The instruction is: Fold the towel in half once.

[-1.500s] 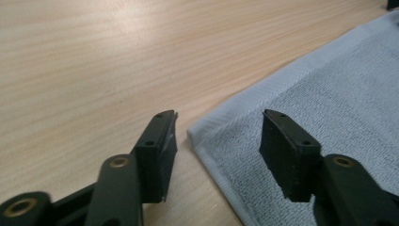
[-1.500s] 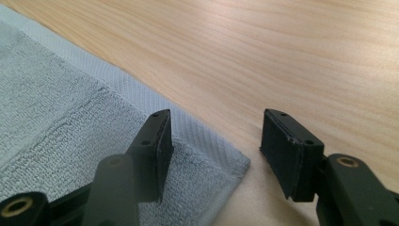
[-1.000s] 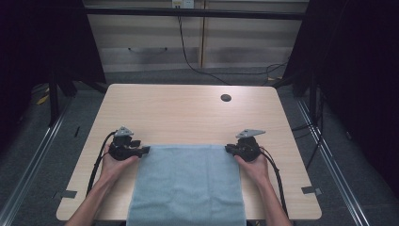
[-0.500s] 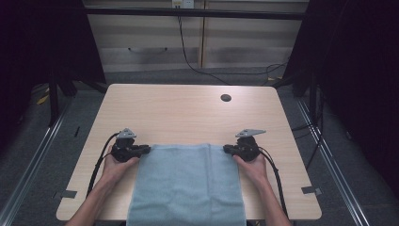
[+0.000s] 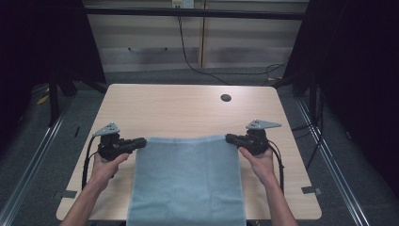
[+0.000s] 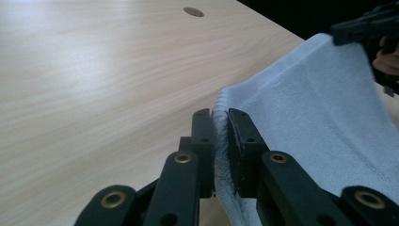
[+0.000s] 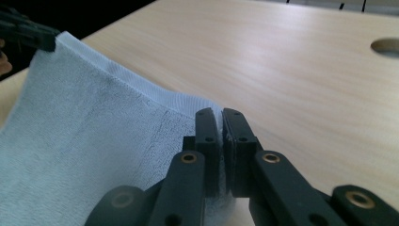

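Wooden table (image 5: pixel 188 113), towel (image 5: pixel 188 179) cut off below, each corner clamped in left gripper (image 5: pixel 141 141), right gripper (image 5: pixel 229 138).

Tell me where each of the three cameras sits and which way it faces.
High view: above the person's side, looking forward and down at the table; forearms, left gripper and right gripper pinch the towel corners.
Left gripper view: on the left gripper, looking along its jaws, shut on a towel corner.
Right gripper view: on the right gripper, jaws shut on the other corner.
Shared: both gripper views show the towel, the table hole and the opposite gripper.
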Demonstrator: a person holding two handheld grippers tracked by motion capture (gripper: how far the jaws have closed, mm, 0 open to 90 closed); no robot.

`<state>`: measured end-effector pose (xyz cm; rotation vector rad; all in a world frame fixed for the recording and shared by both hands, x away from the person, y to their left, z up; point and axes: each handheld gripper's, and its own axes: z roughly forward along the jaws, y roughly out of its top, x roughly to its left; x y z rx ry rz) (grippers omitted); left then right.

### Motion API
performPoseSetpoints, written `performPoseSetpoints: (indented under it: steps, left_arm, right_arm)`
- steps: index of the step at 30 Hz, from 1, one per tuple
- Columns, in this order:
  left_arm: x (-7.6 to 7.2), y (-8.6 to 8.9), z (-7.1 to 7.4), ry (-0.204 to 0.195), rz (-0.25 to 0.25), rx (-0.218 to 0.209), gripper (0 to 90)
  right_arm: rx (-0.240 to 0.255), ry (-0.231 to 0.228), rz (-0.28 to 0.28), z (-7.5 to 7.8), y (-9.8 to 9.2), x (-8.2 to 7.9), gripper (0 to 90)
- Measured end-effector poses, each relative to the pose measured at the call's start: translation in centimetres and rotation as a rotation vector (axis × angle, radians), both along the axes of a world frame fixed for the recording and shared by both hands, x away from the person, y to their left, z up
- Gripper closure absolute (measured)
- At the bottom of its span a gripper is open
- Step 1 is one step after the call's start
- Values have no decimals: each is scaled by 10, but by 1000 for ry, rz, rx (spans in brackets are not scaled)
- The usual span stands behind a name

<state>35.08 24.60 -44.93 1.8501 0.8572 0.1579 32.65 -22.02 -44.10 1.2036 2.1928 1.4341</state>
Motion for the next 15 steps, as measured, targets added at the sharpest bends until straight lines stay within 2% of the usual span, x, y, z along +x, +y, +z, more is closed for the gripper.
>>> performPoseSetpoints:
  steps: [4, 8, 11, 15]
  left_arm:
    - [9, 4, 21, -16, 13, -26, 818]
    - [17, 6, 49, -68, 16, -46, 818]
    - [23, 6, 67, -97, 11, -47, 818]
    - [32, 5, 86, -114, 15, -40, 818]
  right_arm:
    - [15, -33, -6, 28, -1, 8, 859]
    - [25, -91, -10, 57, 0, 18, 859]
    - [39, -111, -14, 73, 1, 26, 859]
    - [25, -118, -13, 90, 7, 37, 859]
